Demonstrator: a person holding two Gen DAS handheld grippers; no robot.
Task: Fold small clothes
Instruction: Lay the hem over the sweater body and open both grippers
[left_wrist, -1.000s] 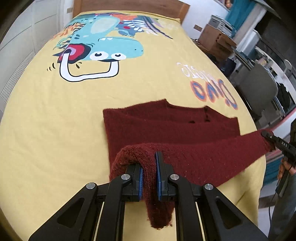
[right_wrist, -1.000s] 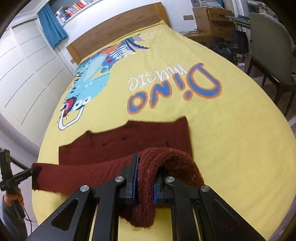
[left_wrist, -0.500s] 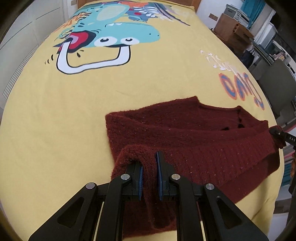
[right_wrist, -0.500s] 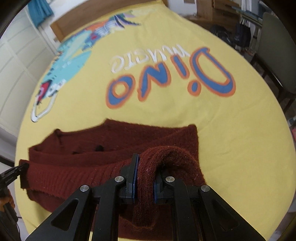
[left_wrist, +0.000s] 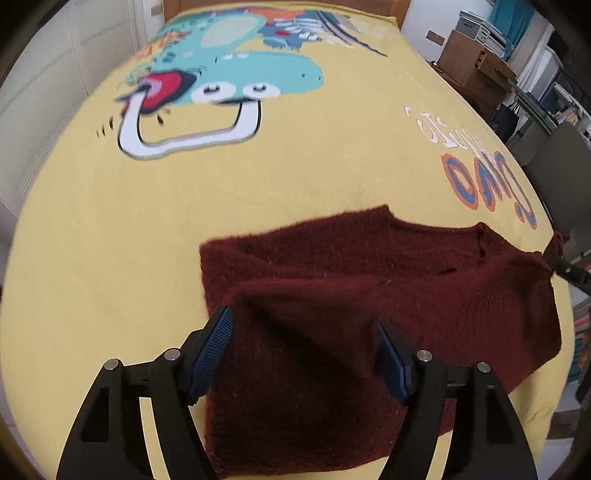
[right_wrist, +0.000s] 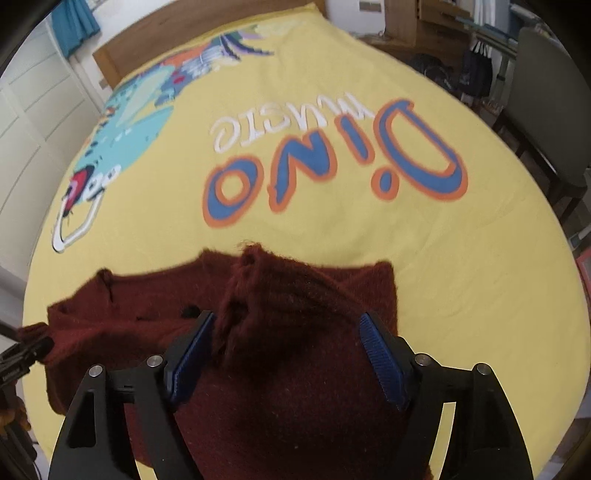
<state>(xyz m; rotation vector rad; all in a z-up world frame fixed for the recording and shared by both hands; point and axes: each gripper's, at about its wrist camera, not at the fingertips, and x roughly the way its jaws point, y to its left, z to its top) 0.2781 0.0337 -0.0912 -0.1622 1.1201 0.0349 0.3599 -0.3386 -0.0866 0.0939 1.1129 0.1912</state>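
A dark red knitted sweater (left_wrist: 369, 295) lies on the yellow bed cover, its near part laid over the far part. My left gripper (left_wrist: 304, 350) is open, its blue pads (left_wrist: 210, 350) spread wide over the sweater's left end. In the right wrist view the sweater (right_wrist: 295, 332) has a raised, bunched fold near its top edge. My right gripper (right_wrist: 288, 354) is open too, pads (right_wrist: 384, 362) wide apart over the sweater's right end. The other gripper's tip shows at the right edge of the left view (left_wrist: 569, 273).
The yellow bed cover (left_wrist: 258, 177) carries a dinosaur print (left_wrist: 221, 81) and "Dino" lettering (right_wrist: 332, 166). A wooden headboard (right_wrist: 184, 37) is at the far end. A grey chair (right_wrist: 550, 110) and wooden furniture (left_wrist: 476, 66) stand beside the bed.
Both grippers held the sweater's near edge shut, carried it forward over the far part, and have now opened. The fabric has dropped onto the sweater.
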